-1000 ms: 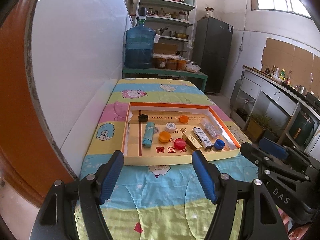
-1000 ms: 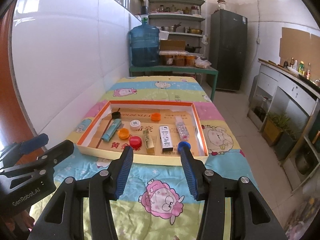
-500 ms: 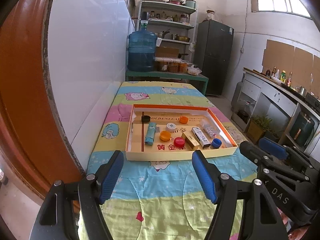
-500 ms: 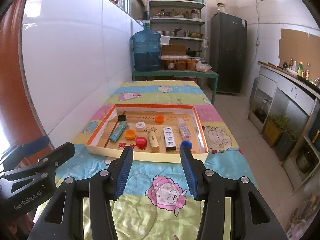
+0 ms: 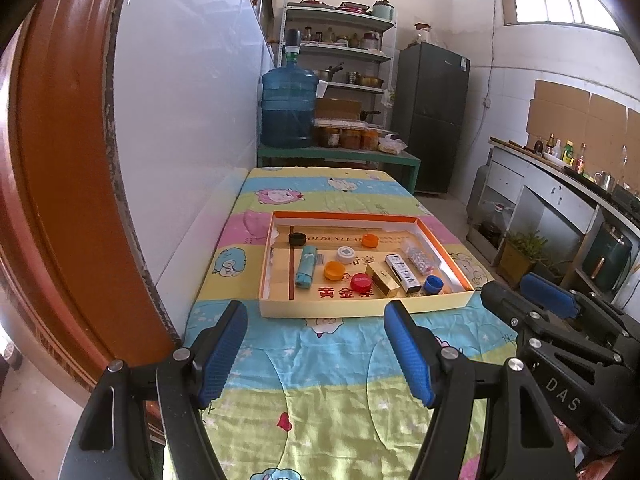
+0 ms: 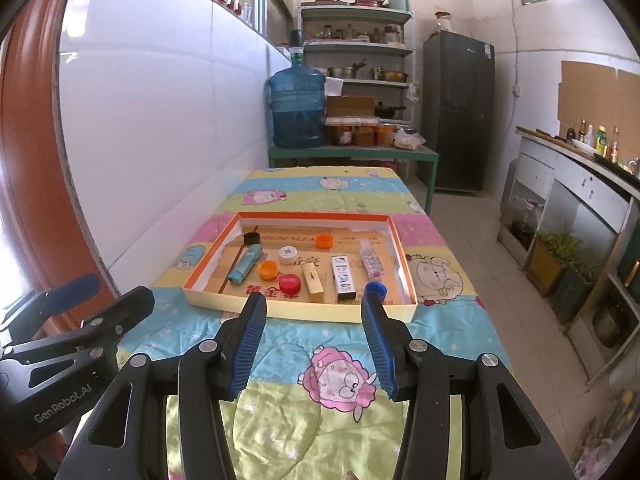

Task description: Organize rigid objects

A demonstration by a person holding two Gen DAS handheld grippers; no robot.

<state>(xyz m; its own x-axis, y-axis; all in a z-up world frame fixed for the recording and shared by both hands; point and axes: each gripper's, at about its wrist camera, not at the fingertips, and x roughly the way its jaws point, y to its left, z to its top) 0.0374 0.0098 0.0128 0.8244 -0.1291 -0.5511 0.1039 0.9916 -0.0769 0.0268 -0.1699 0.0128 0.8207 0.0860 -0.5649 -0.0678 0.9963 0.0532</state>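
Both ribbed blue-padded tools, left tool [image 5: 316,354] and right tool [image 6: 314,344], gape empty at lower frame over the quilted tabletop [image 6: 320,408], while round plastic caps [image 6: 289,283] and slim cartons [image 6: 343,276] lie mid-frame in the shallow cardboard tray [image 6: 304,312].

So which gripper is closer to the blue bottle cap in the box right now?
Right. The right gripper hangs just short of the box's near wall with the blue cap right beyond its right finger. The left gripper sits farther left, and the cap lies off to its right.
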